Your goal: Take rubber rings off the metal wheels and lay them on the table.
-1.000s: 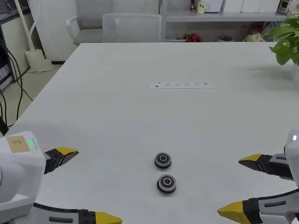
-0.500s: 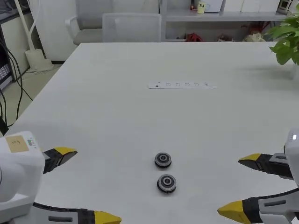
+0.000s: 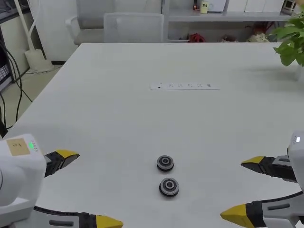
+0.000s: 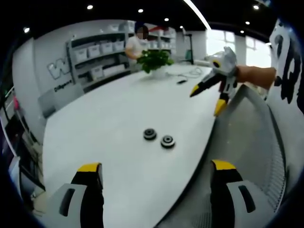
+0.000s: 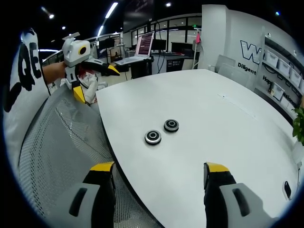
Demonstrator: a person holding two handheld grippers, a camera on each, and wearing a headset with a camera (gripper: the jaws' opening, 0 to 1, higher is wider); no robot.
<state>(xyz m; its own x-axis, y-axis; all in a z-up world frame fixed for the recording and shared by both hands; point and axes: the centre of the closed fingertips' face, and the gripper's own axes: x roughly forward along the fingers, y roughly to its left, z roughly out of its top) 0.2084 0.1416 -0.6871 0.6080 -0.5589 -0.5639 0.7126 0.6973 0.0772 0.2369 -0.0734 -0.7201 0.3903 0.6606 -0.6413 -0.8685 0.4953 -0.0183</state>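
Two small metal wheels with black rubber rings lie flat on the white table, one wheel just behind the other wheel. The left gripper view shows them as a far wheel and a near wheel; the right gripper view shows a near wheel and a far wheel. My left gripper is open at the table's near left edge. My right gripper is open at the near right. Both hold nothing and stand well apart from the wheels.
A white power strip lies mid-table. A potted plant stands at the far right, chairs and shelves beyond the far edge. A person stands by the shelves in the left gripper view. The table is broad around the wheels.
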